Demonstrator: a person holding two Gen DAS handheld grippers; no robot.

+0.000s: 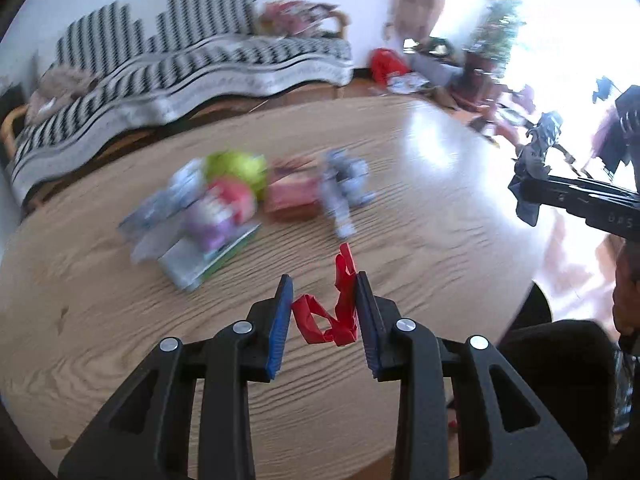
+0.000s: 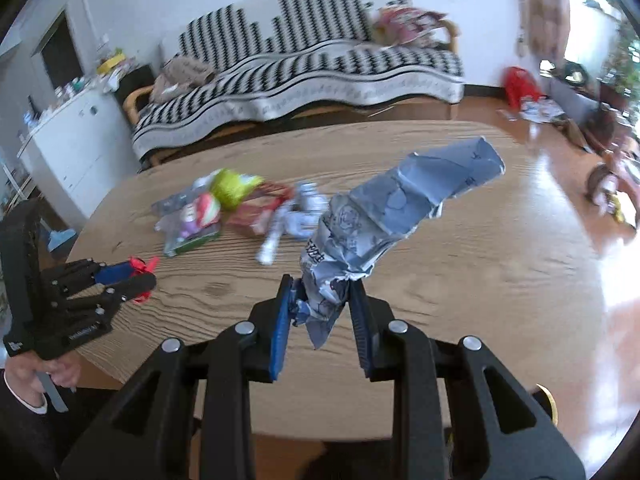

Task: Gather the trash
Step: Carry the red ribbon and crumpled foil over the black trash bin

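Wooden table fills the middle of both views, striped sofa across the top behind it. Trash pile sits left of centre in the right wrist view: green-yellow wrapper, pink/red packet, clear plastic, a brownish-red box, blurred white-grey scrap beside it. All still on the table, so plenty left to collect.

My right gripper is clamped on the bottom end of a crumpled grey-blue paper wrapper, which sticks up and leans to the upper right of the frame. Grip is only on the narrow twisted tail; most of the wrapper hangs free above. Risk: a quick swing and the top-heavy part levers it out, or the thin paper tears at the pinch.

My left gripper has jaws apart w/ a red plastic strip between them. Strip seems to cling to the right pad, left pad looks clear of it, so I judge it's not really pinched. Risk: it drops off b/c nothing squeezes it. Left view is blurred too, so aim at the pile would be poor.

No bin visible in either view; can't tell where this stuff goes.
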